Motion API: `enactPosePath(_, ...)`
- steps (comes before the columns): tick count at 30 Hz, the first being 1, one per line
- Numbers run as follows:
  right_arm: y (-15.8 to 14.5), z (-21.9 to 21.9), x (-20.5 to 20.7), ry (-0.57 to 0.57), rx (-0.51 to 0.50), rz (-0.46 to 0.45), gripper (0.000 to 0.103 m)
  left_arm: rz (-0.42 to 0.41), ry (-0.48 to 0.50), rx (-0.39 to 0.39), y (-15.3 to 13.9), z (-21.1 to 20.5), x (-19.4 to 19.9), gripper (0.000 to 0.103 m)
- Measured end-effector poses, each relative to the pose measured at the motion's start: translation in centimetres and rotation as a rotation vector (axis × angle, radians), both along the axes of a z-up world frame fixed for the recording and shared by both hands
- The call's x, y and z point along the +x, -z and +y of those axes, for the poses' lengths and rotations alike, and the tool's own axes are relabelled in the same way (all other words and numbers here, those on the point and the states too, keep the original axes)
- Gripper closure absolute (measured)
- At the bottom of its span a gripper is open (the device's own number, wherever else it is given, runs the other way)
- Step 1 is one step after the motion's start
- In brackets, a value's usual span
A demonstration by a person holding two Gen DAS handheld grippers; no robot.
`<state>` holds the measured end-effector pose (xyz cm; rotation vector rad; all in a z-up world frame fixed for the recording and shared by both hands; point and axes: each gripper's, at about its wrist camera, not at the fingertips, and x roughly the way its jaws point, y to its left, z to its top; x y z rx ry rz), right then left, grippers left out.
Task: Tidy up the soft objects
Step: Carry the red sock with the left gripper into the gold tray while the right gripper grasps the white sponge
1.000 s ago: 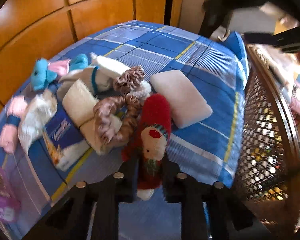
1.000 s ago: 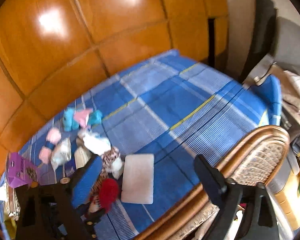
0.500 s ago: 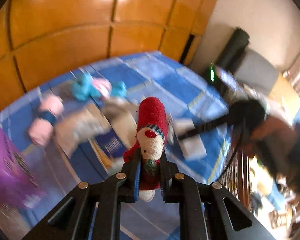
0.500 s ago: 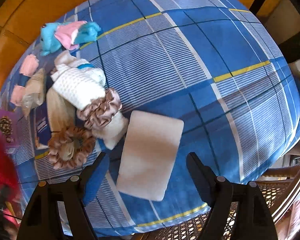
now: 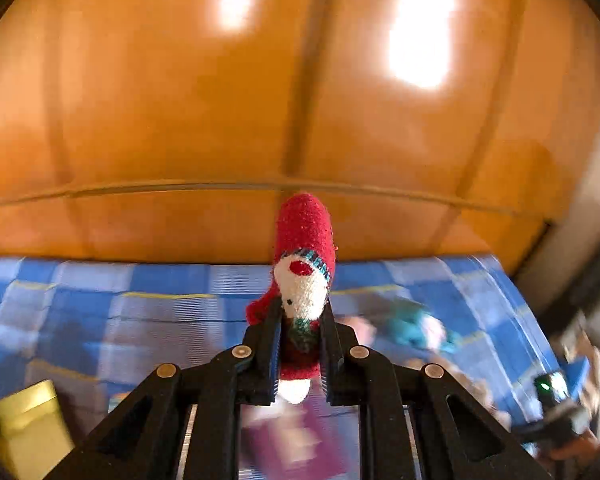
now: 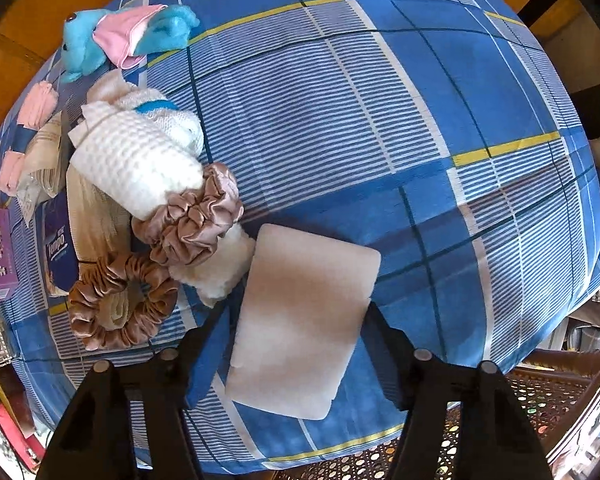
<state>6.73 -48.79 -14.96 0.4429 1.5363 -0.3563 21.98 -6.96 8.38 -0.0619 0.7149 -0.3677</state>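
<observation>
Red-and-white knitted Santa toy is gripped in the shut left tongs above the bed; the pale rectangular foam pad is straddled, seemingly unpinched, by closing right tongs. Most items are left unsorted.

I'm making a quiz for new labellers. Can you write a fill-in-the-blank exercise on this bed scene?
1. The left gripper is shut on a red and white ____ sock.
2. The right gripper straddles a white rectangular foam ____.
3. The blue plush toy wears a ____ cloth.
4. The checked bedsheet is mostly ____.

Missing words: snowman; pad; pink; blue
</observation>
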Motion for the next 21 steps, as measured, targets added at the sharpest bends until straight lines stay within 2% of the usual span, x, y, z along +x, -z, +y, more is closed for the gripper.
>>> enactPosePath(6,-0.2,1.3,0.1,-0.047,-0.035,0.026,0.042,-0.023,-0.198,0.005,1.8,11.7,-3.6,0.087)
enactPosePath(11,-0.3,2.5,0.6,-0.071,-0.063,0.035,0.043,0.042,-0.357,-0.017,6.1,20.0,-7.7,0.087)
enactPosePath(16,-1.2,3.7,0.4,-0.087,-0.084,0.029,0.045,0.181,-0.454,-0.049,11.9,24.6,-10.1,0.087)
enactPosePath(21,-2.2,4.7,-0.1,-0.091,-0.13,0.009,0.047,0.3,-0.437,-0.078,16.4,24.9,-11.8,0.083)
